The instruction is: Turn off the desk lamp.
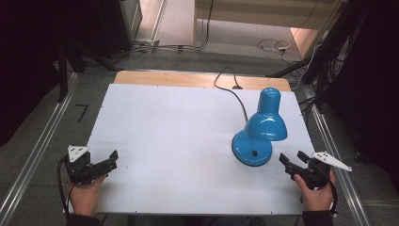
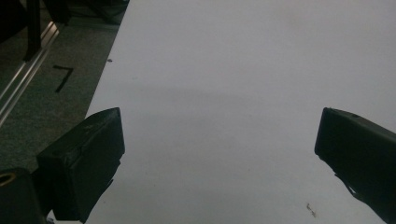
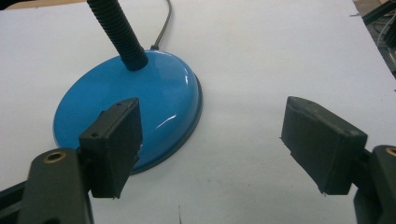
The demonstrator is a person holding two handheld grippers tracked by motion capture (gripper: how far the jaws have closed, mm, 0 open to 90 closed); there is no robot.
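Tongs on both sides gape wide and hold nothing: left tongs (image 1: 104, 165) over bare white surface (image 1: 179, 136), right tongs (image 1: 291, 165) just beside the glossy blue metal desk lamp (image 1: 259, 129). Its slick domed base (image 3: 135, 105) could slip any pinch, tipping the lamp.

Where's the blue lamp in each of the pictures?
High view: the blue lamp stands on the right part of the white table, just ahead of the right gripper.
Left gripper view: bare white table between the open jaws; no lamp here.
Right gripper view: the lamp's round base is upper left, partly behind one jaw, the black bendy neck rising from it.
Shared landmark: the white table top.
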